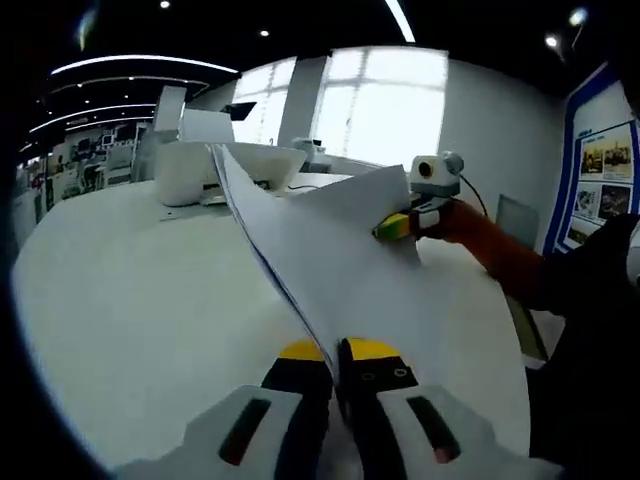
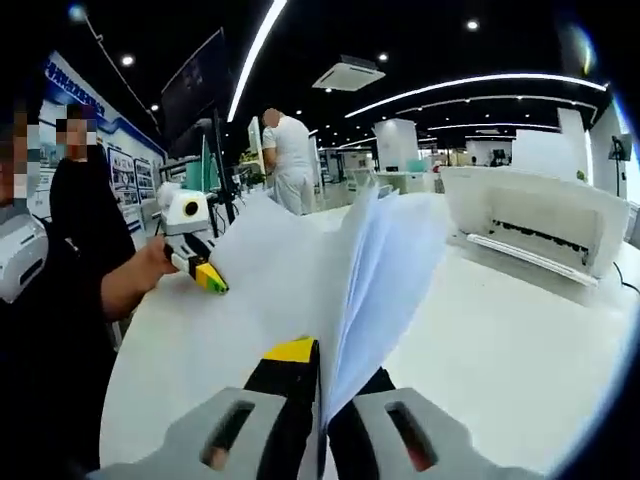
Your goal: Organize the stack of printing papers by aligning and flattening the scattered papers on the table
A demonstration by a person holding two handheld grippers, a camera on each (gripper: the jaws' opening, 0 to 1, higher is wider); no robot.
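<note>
A stack of white printing papers is lifted off the white table and stands on edge, its sheets fanning apart. At the bottom of the left gripper view, my left gripper is shut on the near edge of the stack. My right gripper comes in from the right and pinches the far edge. In the right gripper view, the right gripper is shut on the papers, which spread upward. The left gripper holds the opposite side there.
A white printer stands at the back of the table, also seen as the printer on the right. A person in white stands beyond the table. A person in black is at the left edge.
</note>
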